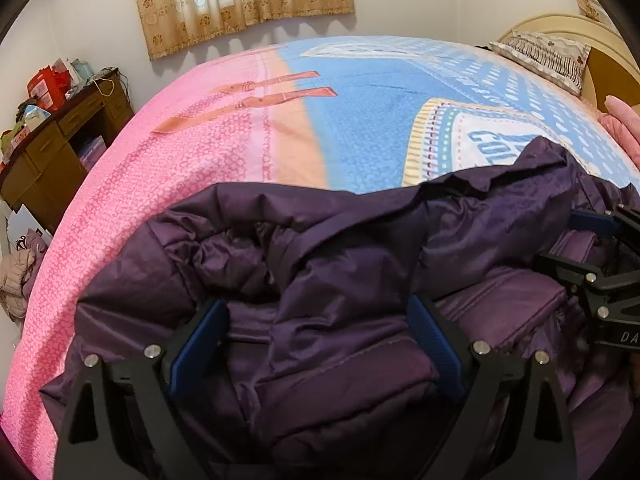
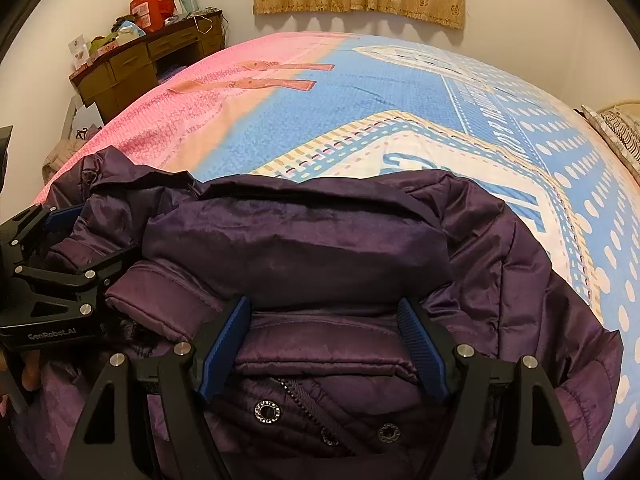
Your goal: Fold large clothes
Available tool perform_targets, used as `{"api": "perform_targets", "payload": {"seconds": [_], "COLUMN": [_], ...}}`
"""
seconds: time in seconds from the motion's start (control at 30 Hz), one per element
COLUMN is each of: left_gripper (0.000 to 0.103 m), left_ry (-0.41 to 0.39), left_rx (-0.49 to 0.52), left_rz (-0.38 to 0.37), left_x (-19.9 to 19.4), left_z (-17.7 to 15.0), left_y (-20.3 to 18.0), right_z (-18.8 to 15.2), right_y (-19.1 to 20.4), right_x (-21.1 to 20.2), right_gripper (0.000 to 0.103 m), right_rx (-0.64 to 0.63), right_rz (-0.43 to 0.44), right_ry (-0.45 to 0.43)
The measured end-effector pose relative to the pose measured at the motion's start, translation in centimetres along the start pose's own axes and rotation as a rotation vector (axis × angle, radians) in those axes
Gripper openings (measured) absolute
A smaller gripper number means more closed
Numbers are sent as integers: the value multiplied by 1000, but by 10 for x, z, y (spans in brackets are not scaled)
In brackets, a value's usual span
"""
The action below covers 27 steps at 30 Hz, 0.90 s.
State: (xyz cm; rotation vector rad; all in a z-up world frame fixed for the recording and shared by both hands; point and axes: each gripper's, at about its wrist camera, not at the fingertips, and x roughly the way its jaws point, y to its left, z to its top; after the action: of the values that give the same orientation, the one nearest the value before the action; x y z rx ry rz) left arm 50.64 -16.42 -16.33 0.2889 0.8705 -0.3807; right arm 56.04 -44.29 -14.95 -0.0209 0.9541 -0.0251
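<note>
A dark purple puffer jacket (image 1: 320, 264) lies bunched on the bed, also in the right wrist view (image 2: 320, 248). My left gripper (image 1: 316, 320) is open, its blue pads on either side of a raised fold of the jacket. My right gripper (image 2: 324, 320) is open over the jacket's hem, above a zipper and snap buttons (image 2: 265, 412). Each gripper shows in the other's view: the right one at the right edge (image 1: 600, 264), the left one at the left edge (image 2: 52, 264).
The bed cover (image 1: 360, 120) is pink on the left and blue on the right. A brown desk (image 1: 48, 148) piled with clutter stands at the left wall. A pillow (image 1: 548, 56) and headboard are at the far right. Curtains (image 1: 240, 0) hang behind.
</note>
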Motion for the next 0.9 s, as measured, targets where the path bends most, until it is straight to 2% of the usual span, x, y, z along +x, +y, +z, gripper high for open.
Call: {"api": "perform_targets", "payload": {"seconds": [0.9], "left_gripper": [98], "left_ry": [-1], "left_rx": [4], "left_rz": [20], "left_x": [1], "left_z": [0], "left_y": [0], "right_z": [1], "right_y": [6], "right_x": [7], "right_gripper": [76], "right_rx": [-20], "right_rz": [-37], "right_ry": [17]}}
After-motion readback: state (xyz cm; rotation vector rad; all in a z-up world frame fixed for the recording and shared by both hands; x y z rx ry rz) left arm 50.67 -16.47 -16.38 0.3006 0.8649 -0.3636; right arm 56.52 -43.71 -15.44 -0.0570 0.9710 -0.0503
